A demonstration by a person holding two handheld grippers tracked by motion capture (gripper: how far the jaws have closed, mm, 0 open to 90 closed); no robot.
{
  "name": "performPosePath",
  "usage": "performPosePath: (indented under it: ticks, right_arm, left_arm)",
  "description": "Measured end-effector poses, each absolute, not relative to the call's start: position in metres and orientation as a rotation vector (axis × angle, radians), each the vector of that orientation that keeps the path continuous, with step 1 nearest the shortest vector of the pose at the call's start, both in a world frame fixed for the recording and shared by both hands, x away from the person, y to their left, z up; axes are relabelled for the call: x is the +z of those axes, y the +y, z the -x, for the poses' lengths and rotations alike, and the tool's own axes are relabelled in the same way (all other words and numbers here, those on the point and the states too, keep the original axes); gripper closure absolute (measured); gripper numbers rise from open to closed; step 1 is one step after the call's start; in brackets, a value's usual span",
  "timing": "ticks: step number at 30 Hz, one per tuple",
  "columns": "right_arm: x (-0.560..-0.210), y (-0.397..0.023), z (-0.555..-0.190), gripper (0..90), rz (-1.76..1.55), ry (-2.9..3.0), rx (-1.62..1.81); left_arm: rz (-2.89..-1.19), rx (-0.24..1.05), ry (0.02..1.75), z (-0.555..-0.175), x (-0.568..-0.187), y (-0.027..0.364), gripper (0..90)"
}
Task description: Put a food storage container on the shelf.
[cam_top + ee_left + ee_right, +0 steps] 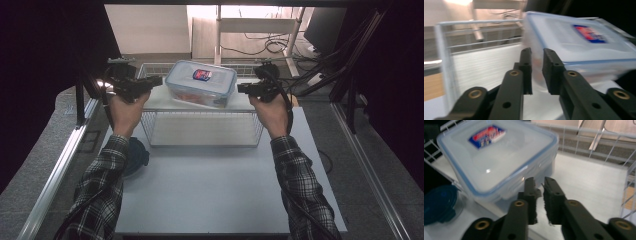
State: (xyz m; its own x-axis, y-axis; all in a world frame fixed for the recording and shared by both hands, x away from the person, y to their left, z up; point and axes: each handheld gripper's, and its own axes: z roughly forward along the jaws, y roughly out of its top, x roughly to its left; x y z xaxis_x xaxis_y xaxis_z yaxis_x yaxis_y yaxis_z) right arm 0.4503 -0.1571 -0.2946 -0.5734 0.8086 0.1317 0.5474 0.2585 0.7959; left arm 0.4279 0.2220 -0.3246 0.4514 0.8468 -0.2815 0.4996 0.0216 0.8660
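Observation:
A clear plastic food box [200, 83] with a blue-trimmed lid and a red-and-blue label hangs tilted over a white wire basket [200, 142], its right side lower. My left gripper [159, 81] meets its left end and my right gripper [241, 88] its right end. In the left gripper view the box [584, 45] has its end wall between the nearly closed jaws of my left gripper [537, 53]. In the right gripper view the jaws of my right gripper [539, 181] pinch the side latch of the box [499, 157]. Something orange shows faintly inside.
The basket stands at the far half of a white table [215, 190]. A dark blue round container [136, 154] lies by its front left corner, also the blue container [439, 205] in the right gripper view. Metal rails run along both table sides; dark frames stand left and right.

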Motion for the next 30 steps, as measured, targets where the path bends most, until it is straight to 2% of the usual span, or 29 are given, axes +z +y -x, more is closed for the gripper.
performPosePath:
  ticks: [2, 6, 14, 19, 24, 26, 28, 30]
  right_arm:
    - [-0.302, -0.154, -0.448, 85.0, -1.239, 2.278, 1.195]
    - [-0.310, -0.149, -0.441, 85.2, -1.215, 2.326, 1.191]
    - [-0.314, -0.140, -0.449, 85.1, -1.201, 2.285, 1.123]
    - [-0.315, -0.145, -0.458, 85.1, -1.215, 2.280, 1.148]
    - [-0.314, -0.147, -0.468, 84.8, -1.225, 2.271, 1.129]
    - [-0.314, -0.147, -0.471, 83.4, -1.240, 2.271, 1.134]
    - [-0.314, -0.145, -0.472, 83.5, -1.244, 2.260, 1.113]
    - [-0.314, -0.143, -0.473, 83.9, -1.241, 2.258, 1.097]
  left_arm:
    - [-1.649, 0.427, 1.260, -0.436, -0.330, 0.217, 81.2]
    - [-1.698, 0.453, 1.286, -0.444, -0.336, 0.209, 80.2]
    - [-1.696, 0.311, 1.245, -0.450, -0.348, 0.205, 82.2]
    - [-1.717, 0.291, 1.221, -0.443, -0.347, 0.204, 84.0]
    - [-1.725, 0.250, 1.186, -0.433, -0.348, 0.205, 82.1]
    - [-1.721, 0.270, 1.182, -0.431, -0.347, 0.207, 81.1]
    - [-1.714, 0.358, 1.246, -0.435, -0.342, 0.208, 82.4]
    - [-1.705, 0.371, 1.263, -0.438, -0.341, 0.208, 83.0]
